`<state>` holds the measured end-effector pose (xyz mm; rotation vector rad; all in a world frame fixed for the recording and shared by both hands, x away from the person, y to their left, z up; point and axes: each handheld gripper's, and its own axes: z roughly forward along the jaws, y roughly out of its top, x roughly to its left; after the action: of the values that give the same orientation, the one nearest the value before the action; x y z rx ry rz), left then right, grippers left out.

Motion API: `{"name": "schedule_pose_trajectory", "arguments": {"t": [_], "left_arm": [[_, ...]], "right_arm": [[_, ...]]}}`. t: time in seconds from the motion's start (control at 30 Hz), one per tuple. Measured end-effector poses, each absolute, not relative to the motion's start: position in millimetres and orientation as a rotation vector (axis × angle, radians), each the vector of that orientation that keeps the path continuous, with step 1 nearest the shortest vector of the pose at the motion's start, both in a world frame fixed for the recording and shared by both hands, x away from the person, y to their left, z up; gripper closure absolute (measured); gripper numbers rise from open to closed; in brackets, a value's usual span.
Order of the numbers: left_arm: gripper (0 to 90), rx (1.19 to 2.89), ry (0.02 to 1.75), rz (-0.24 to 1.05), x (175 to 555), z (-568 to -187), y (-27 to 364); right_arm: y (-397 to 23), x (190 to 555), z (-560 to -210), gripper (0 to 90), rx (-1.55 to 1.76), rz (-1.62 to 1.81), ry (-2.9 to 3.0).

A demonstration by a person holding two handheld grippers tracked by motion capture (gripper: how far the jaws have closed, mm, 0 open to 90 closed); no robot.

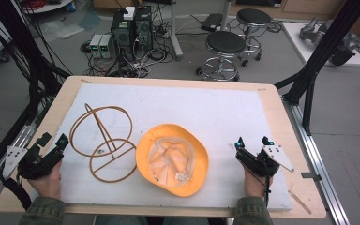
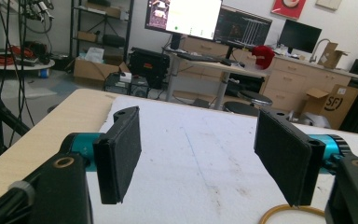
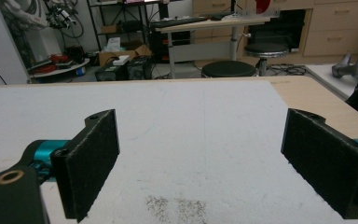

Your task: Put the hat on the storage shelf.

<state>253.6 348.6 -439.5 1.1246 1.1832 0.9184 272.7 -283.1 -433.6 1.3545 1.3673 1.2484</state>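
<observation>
Black grippers [image 1: 53, 141] [image 1: 252, 143] with teal barrels (brass-looking screws), grey plates; olive sleeves [image 1: 42, 212].

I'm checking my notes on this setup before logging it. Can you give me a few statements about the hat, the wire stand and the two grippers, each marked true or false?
1. The yellow hard hat lies upside down, its inner lining facing up. True.
2. The wire stand sits to the right of the hard hat in the high view. False: it sits to its left, beside it.
3. The left gripper is clamped on the wire stand. False: its jaws stand open with nothing between them; the stand lies just next to it.
4. The right gripper is open and holds nothing. True.
5. The hard hat hangs on the wire stand. False: it rests on the white mat.
</observation>
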Motion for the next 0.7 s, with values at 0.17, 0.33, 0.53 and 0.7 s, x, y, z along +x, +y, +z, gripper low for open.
{"name": "schedule_pose_trajectory", "arguments": {"t": [0.17, 0.33, 0.53, 0.7], "left_arm": [[31.9, 1.127, 1.184, 0.915, 254, -440, 348], [31.9, 1.135, 1.175, 0.916, 255, -440, 347], [31.9, 1.139, 1.171, 0.916, 255, -440, 346], [31.9, 1.139, 1.169, 0.917, 255, -440, 346]], "right_arm": [[-282, 274, -434, 10.1, 1.353, 1.279, 1.393], [-278, 280, -429, 10.1, 1.324, 1.298, 1.418], [-268, 285, -413, 10.0, 1.225, 1.359, 1.474], [-261, 291, -401, 10.0, 1.167, 1.401, 1.537]]}}
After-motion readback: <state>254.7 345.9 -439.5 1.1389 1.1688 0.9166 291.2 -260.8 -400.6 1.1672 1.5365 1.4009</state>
